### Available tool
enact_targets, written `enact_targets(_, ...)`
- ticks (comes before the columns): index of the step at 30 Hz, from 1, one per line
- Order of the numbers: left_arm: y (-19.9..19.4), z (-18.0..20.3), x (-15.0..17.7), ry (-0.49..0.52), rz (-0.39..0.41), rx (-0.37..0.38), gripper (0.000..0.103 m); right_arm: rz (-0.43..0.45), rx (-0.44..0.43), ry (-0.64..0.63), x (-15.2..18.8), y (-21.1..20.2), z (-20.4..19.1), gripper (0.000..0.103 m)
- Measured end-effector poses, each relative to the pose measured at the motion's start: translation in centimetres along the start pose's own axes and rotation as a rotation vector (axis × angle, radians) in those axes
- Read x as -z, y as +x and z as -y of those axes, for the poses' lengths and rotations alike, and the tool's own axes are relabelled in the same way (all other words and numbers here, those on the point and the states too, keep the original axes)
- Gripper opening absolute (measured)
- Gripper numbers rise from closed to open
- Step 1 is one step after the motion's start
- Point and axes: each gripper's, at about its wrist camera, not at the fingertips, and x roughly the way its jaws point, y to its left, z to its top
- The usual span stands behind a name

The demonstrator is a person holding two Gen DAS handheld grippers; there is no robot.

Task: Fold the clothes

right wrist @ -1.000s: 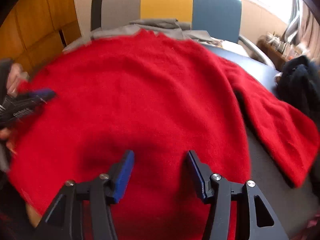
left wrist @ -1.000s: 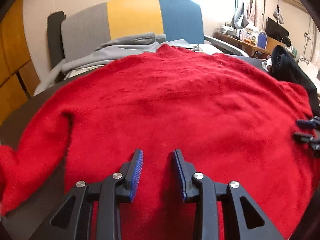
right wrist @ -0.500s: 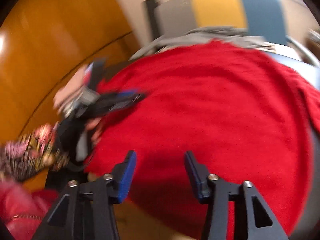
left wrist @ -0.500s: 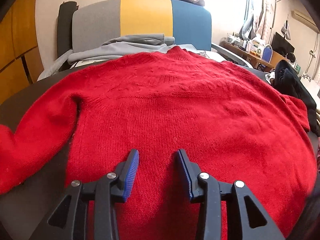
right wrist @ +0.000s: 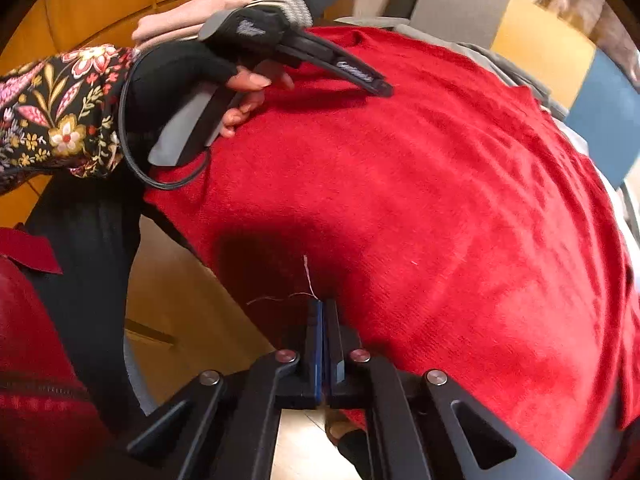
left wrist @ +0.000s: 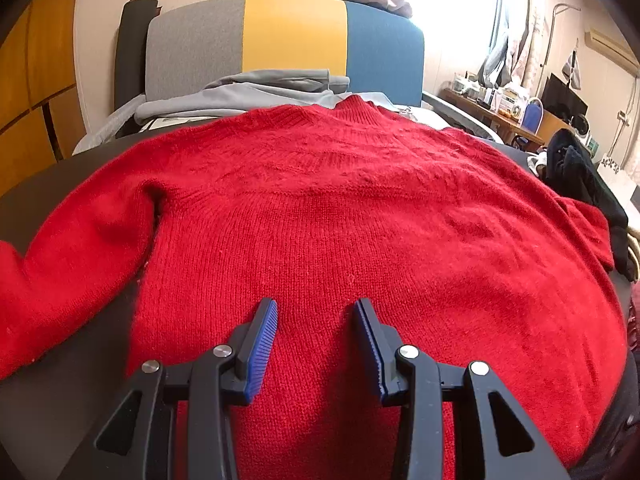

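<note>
A fuzzy red knitted sweater (right wrist: pixel 420 184) lies spread flat, filling most of the view. At its near hem the right hand-held gripper (right wrist: pixel 322 308) has its blue-padded jaws pressed together, pinching the sweater's edge beside a loose pale thread (right wrist: pixel 308 280). Farther left, the left hand-held gripper (right wrist: pixel 376 84) rests over the sweater, carried by a hand in a black fingerless glove (right wrist: pixel 192 68) with a floral sleeve (right wrist: pixel 60 112).

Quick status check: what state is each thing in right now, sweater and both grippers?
Red knitted sweater: spread flat, unfolded, sleeves out to the sides.
Left gripper: open, over the sweater, holding nothing.
Right gripper: shut at the sweater's hem edge; a grip on the fabric is unclear.
Grey garment: folded behind the sweater.
</note>
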Motion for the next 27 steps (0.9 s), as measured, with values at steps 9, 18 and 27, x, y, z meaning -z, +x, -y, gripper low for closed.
enact_targets(9, -0.1, 0.1, 0.1, -0.006, 0.003, -0.003, 0.04, -0.018, 0.184, 0.422, 4.7, -5.9, 12.5, 0.003)
enact_targets(18, -0.1, 0.4, 0.1, 0.003, 0.004, -0.017, 0.041, 0.271, 0.247, 0.709, 2.0, -9.4, 23.1, 0.048)
enact_targets(27, -0.1, 0.1, 0.2, -0.001, 0.009, -0.013, 0.041, 0.206, 0.211, 0.414, -10.5, 3.1, 25.4, 0.02)
